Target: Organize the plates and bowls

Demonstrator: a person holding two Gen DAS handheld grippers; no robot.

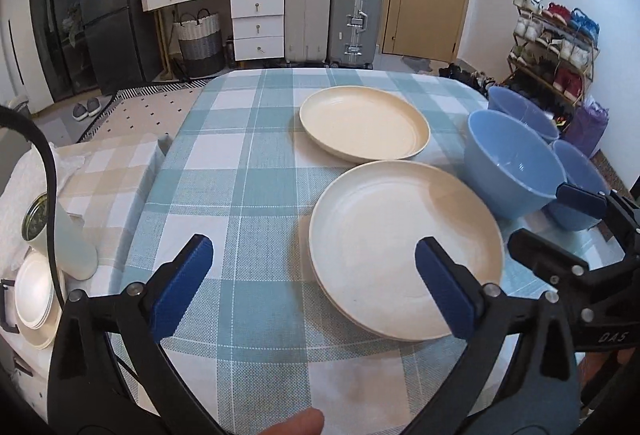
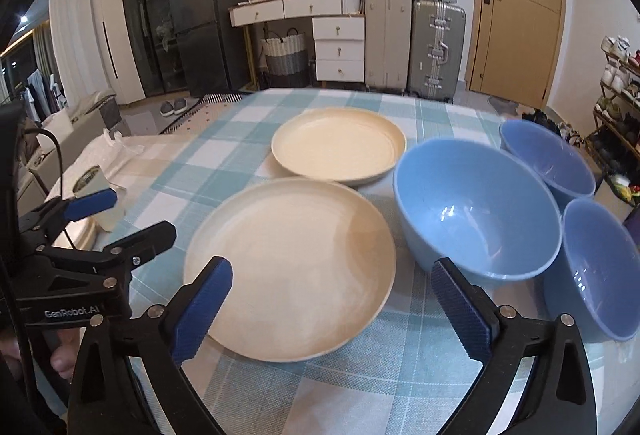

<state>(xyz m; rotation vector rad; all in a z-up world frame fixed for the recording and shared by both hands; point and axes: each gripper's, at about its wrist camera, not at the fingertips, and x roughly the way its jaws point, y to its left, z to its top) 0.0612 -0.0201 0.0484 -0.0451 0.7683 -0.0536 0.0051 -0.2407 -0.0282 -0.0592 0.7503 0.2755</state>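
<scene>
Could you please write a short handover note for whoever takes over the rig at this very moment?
Left gripper: open, empty, above the near plate stack's left edge.
Right gripper: open, empty, between that stack and the large bowl.
Near plates: two cream ones stacked, it seems.
Far plate: alone behind them.
Three blue bowls: large bowl, two smaller bowls, all standing apart at right.
Left: stack the far plate; nest the bowls.

left gripper [image 1: 314, 285] jaws wide, empty | near plate [image 1: 404, 247] | blue bowl [image 1: 516, 167] right
</scene>
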